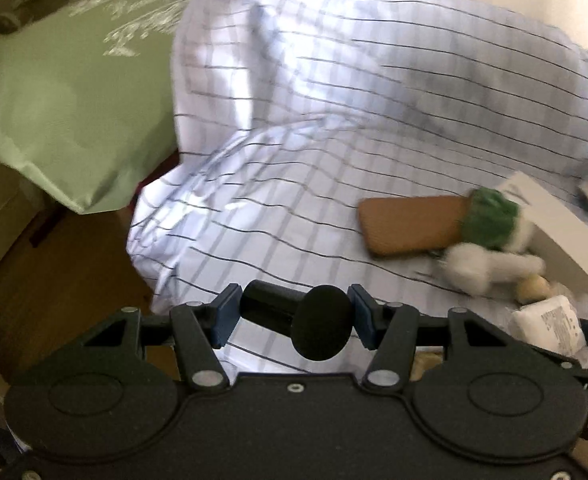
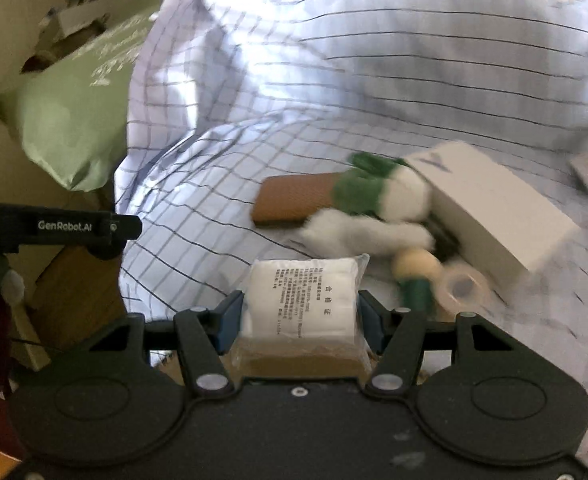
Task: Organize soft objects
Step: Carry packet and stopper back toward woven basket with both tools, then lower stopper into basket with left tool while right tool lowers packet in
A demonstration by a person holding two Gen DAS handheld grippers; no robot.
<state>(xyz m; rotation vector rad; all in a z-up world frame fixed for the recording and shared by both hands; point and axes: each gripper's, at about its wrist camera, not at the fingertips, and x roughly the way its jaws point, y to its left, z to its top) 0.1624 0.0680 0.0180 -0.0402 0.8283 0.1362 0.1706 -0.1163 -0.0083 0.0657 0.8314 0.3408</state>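
Note:
In the left wrist view my left gripper point(image 1: 294, 320) is shut on a black microphone-shaped object point(image 1: 314, 326), a short cylinder with a round foam head lying crosswise between the blue pads. In the right wrist view my right gripper point(image 2: 300, 320) is shut on a white packet point(image 2: 302, 300) wrapped in clear plastic with printed text. Both grippers hover over the near edge of a bed with a checked sheet point(image 2: 334, 92). A white and green plush toy point(image 2: 378, 204) lies on the sheet ahead, partly on a flat brown pad point(image 2: 290, 200).
A white box point(image 2: 494, 208) sits right of the plush, with a wooden peg doll point(image 2: 416, 276) and a tape roll point(image 2: 464, 286) in front of it. A green pillow point(image 1: 66, 116) lies at the left of the bed. A wooden floor point(image 1: 54, 280) shows at the lower left.

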